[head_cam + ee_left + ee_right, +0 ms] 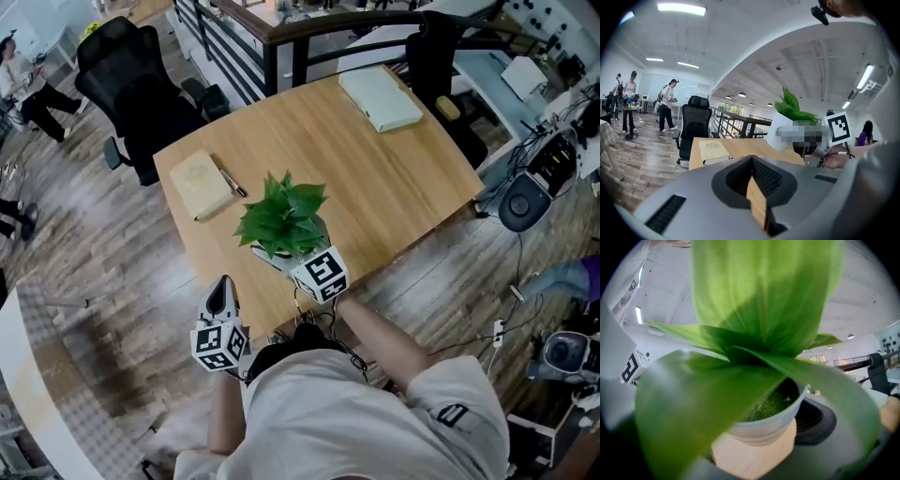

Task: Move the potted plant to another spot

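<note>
Standing close to the near edge of the wooden table (394, 178), the potted plant (281, 217) is seen with its green leaves spread over a white pot. The pot is taken between the jaws of the right gripper (298, 259), whose marker cube shows just in front of the plant in the head view. In the right gripper view the pot's wall is pressed against the dark pad on one side; the other jaw is covered by leaves, and light wood is seen under the pot. Whether the pot is lifted or resting cannot be told. The left gripper (222, 292) is held at the table's near left corner, apart from the plant, its jaws drawn together to a thin slit with nothing between them. Farther along the table a tan notebook (200, 183) is laid with a pen (231, 181) just beside it, and a pale closed book (380, 97) is placed near the far edge. A black office chair (141, 89) is set beyond the table's left side
</note>
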`<state>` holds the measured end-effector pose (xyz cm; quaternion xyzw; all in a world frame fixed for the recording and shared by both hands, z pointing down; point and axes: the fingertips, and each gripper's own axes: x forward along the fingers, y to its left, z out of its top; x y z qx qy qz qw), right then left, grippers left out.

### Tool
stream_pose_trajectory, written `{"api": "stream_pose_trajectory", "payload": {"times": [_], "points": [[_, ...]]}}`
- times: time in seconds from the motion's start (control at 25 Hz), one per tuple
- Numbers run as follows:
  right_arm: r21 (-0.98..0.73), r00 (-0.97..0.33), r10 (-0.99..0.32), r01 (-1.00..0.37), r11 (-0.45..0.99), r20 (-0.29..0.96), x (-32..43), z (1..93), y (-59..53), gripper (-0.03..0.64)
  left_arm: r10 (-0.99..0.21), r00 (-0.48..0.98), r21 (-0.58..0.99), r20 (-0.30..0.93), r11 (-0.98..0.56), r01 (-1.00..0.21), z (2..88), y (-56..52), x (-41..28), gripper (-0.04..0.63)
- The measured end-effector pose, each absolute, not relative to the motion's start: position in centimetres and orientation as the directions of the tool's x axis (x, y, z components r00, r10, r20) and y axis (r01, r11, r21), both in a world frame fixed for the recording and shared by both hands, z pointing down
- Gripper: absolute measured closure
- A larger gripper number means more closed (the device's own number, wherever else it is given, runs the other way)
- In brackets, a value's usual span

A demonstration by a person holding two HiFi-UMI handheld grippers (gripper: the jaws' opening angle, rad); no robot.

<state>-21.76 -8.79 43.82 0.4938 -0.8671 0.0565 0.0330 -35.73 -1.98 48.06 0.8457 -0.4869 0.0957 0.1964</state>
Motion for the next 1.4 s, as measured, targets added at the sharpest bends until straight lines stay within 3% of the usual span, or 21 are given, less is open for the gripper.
{"api": "stream_pose_trajectory", "payload": {"times": [0.72, 1.12, 1.4], "points": [[-0.003, -0.286, -0.954, -0.958, 0.286, 0.092, -18.7, 39.4, -3.5, 0.092, -0.622, 0.733, 0.295, 0.275, -0.671, -0.681, 46.8, -1.6, -32.2, 0.583], [0.006, -0.216, -0.974, -0.976, 0.217, 0.063, -13.0, 38.8, -1.1, 0.092, -0.550, 0.791, 0.279, 0.269, -0.741, -0.611, 46.5, -1.0, -25.7, 0.583], [0.005, -0.185, -0.982, -0.983, 0.186, 0.042, -5.0, 37.9, -0.2, 0.092, -0.524, 0.805, 0.251, 0.278, -0.769, -0.588, 45.9, -0.4, -17.6, 0.583]]}}
